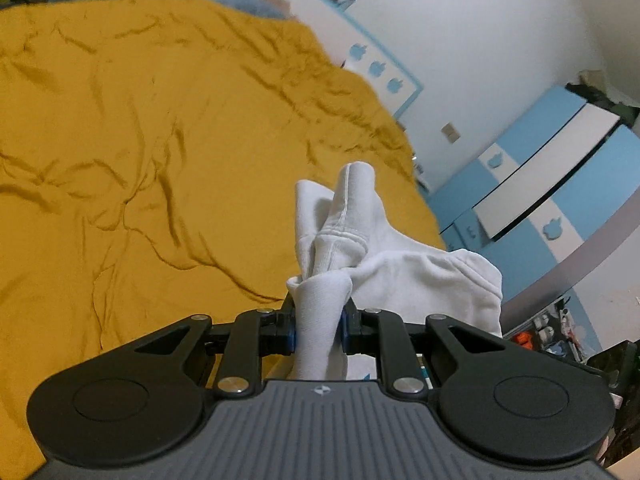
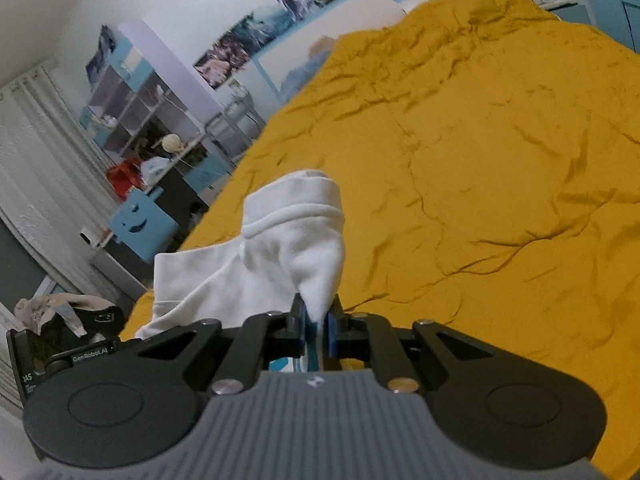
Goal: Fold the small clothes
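Note:
A small white garment (image 1: 360,240) hangs bunched between both grippers above a bed with a wrinkled mustard-yellow cover (image 1: 140,140). My left gripper (image 1: 319,330) is shut on a thick roll of the white cloth, which rises up and spreads to the right. In the right wrist view the same white garment (image 2: 288,240) stands up from my right gripper (image 2: 318,330), which is shut on a thin pinch of its edge. The yellow cover (image 2: 480,160) fills the right of that view. The part of the garment below the jaws is hidden.
Blue and white cabinets (image 1: 552,184) stand beyond the bed's right edge. A shelf unit (image 2: 136,112), a blue box with a smiley cut-out (image 2: 140,224) and a white curtain (image 2: 36,168) stand left of the bed. A pillow (image 1: 248,0) lies at the head.

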The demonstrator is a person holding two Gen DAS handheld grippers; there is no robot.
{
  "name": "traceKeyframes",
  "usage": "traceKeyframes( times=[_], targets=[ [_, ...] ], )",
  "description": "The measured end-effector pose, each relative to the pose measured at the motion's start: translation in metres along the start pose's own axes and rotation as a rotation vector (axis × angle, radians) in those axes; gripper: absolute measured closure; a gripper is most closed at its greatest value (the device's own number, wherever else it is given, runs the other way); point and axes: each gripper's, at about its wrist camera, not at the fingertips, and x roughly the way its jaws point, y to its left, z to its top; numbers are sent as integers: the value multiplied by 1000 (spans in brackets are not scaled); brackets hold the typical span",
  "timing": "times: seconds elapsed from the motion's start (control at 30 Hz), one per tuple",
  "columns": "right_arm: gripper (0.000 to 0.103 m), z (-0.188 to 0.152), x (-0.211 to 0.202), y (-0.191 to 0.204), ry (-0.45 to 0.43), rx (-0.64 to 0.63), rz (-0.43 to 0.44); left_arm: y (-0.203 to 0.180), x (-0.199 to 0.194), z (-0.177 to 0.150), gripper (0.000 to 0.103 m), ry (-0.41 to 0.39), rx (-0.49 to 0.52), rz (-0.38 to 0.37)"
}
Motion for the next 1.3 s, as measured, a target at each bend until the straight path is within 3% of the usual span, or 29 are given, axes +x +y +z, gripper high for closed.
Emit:
traceKeyframes(
  times=[0.33, 0.6, 0.73, 1.0, 1.13, 1.3],
  targets=[
    [98, 3, 96, -47, 140, 59, -117, 51, 73, -1, 82, 176, -66, 80],
    [98, -7, 140, -83, 210, 123, -178, 76, 91, -7, 73, 238, -65, 118],
    [96, -8, 137, -83, 203, 110, -200, 67, 77, -2, 61, 220, 3, 196],
    [94, 0, 83, -45, 107, -83, -292, 37, 23, 6, 62, 112, 136, 346],
    [94, -15, 54, -17, 88, -231, -282, 11, -1, -1, 62, 84, 179, 283],
    [94, -44, 46, -4, 131, -313, -254, -17, 2, -31, 66, 147, 279, 202]
  ],
)
